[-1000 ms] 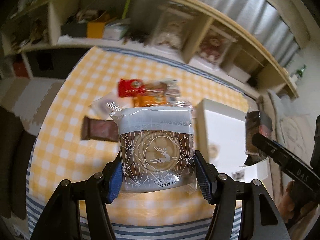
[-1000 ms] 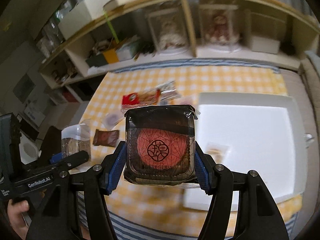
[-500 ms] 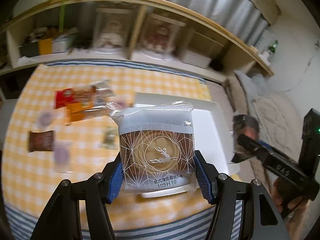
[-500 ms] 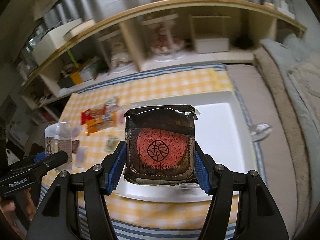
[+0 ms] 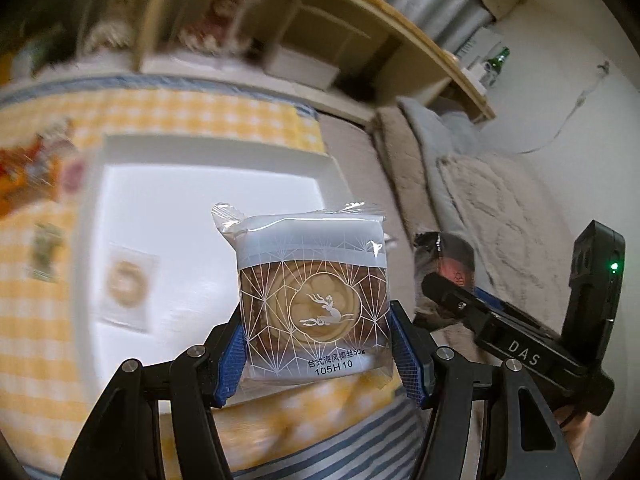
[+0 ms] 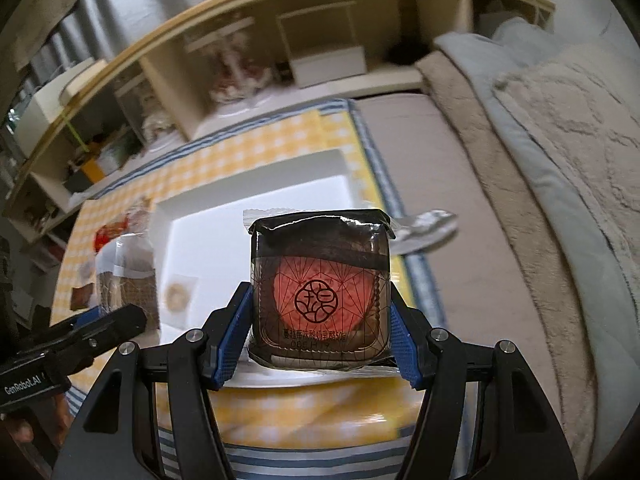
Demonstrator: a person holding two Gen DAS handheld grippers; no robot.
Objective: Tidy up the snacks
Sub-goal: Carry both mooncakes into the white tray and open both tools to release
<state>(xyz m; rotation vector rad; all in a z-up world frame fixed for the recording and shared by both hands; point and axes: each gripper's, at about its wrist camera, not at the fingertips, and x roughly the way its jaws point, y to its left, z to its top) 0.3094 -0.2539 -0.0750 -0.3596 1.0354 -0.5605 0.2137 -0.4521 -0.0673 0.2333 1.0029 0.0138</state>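
Left gripper: blue pads clamped on a clear-and-grey wrapped pastry with a deer emblem, held above the near edge of the white tray. Right gripper: clamped on a dark-wrapped pink pastry, over the same tray's near edge. Tray contents: one small wrapped round biscuit. Desk: yellow checked cloth; loose snacks left of the tray.

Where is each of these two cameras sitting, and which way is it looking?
Left wrist: on the left gripper, looking down along its fingers at a deer-print snack pack over the white tray.
Right wrist: on the right gripper, looking down past a dark red-centred snack pack; a hand shows lower left.
Shared: tray, checked tablecloth, shelf, each other's gripper.
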